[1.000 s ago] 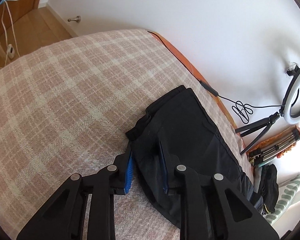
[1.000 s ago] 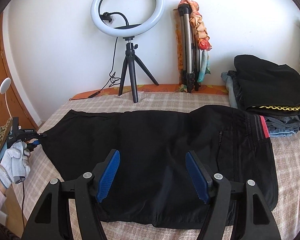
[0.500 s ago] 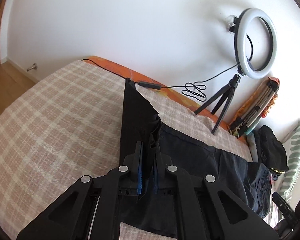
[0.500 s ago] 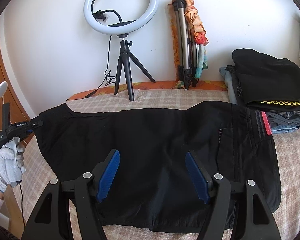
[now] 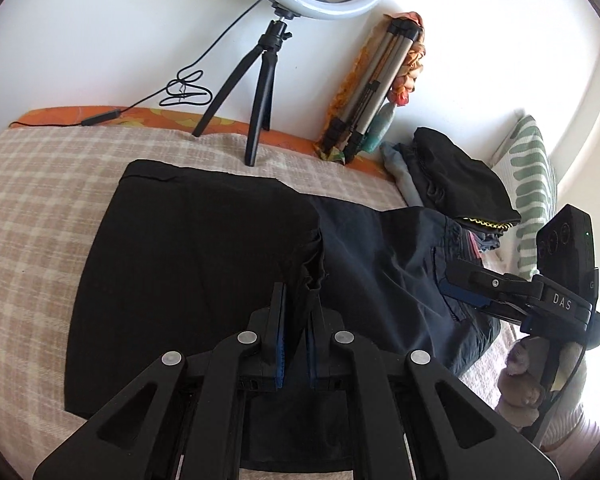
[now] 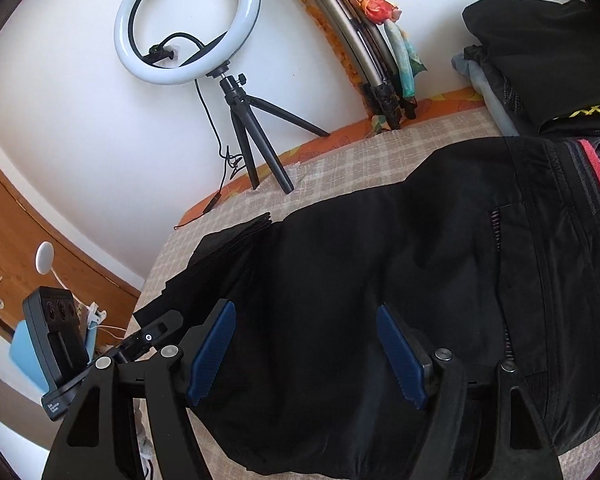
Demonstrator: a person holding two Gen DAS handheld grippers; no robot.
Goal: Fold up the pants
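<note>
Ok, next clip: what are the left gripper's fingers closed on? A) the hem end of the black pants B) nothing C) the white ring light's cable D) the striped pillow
A: in the left wrist view the left gripper pinches the black pants fabric between its blue-padded fingers.

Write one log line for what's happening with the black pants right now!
step: folding leg end over | left hand-held gripper: shut on pants | right hand-held gripper: jaws opening over pants, not gripping | surface: checked blanket

You're looking at black pants (image 5: 204, 256) lying across the plaid bedspread (image 5: 32, 208), leg end doubling over toward the waist, hem lifted off the bedspread. Red-striped waistband (image 6: 592, 176) is sitting at the far end, flat on it.
</note>
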